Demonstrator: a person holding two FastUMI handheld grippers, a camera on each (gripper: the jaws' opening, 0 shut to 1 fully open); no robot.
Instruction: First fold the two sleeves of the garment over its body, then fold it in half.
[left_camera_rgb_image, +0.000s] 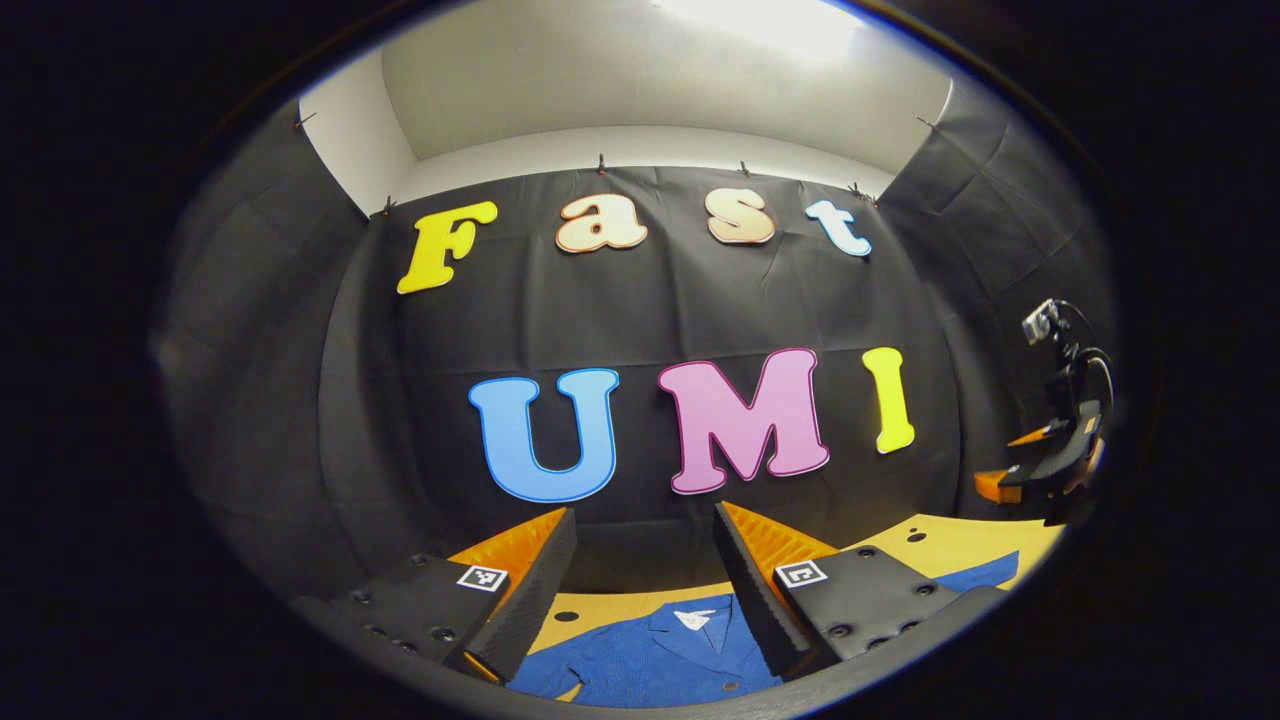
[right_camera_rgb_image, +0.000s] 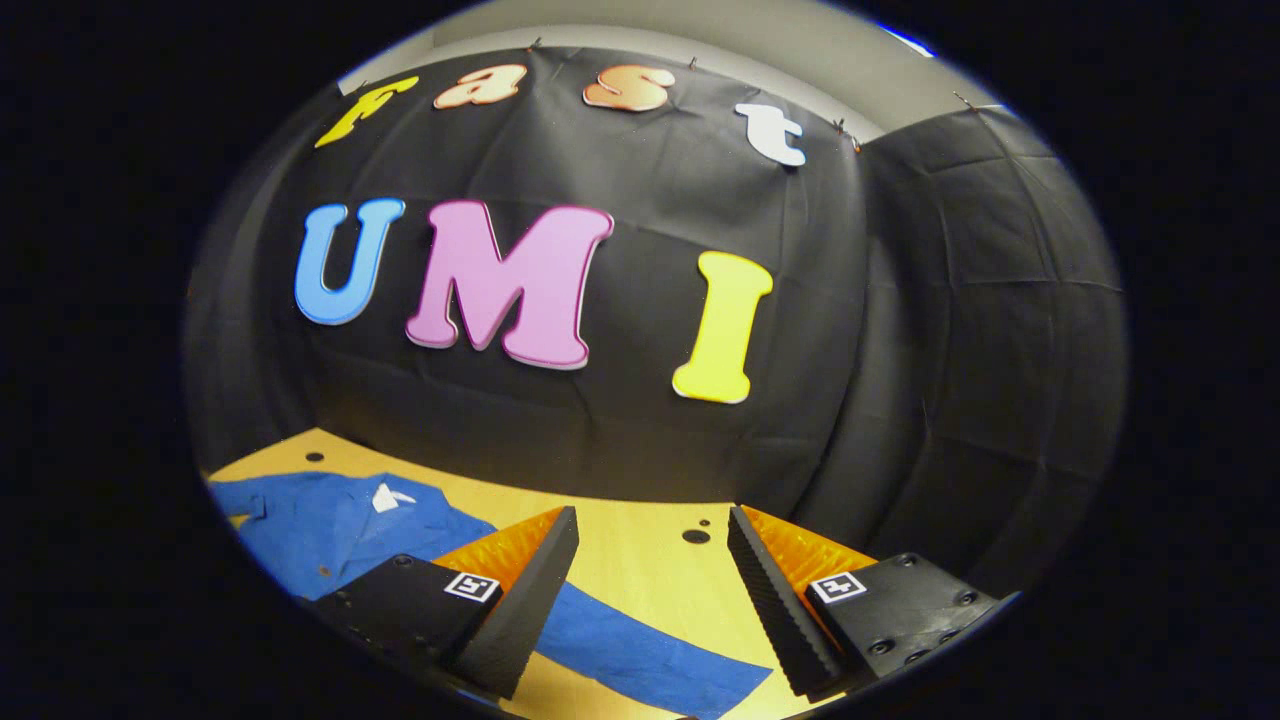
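A blue collared shirt (left_camera_rgb_image: 655, 655) lies flat on the wooden table (left_camera_rgb_image: 620, 605), its collar with a white tag toward the back wall. In the left gripper view my left gripper (left_camera_rgb_image: 645, 590) hangs open above the collar, touching nothing. One blue sleeve (right_camera_rgb_image: 640, 650) stretches out to the side across the table in the right gripper view, and the shirt body (right_camera_rgb_image: 330, 525) lies at the left. My right gripper (right_camera_rgb_image: 650, 600) is open above that sleeve with nothing between its fingers. The right gripper (left_camera_rgb_image: 1050, 460) also appears far right in the left gripper view.
The table (right_camera_rgb_image: 640, 560) has small round holes in its top and ends against the black cloth wall (right_camera_rgb_image: 640, 400) behind. Black cloth also closes both sides of the booth.
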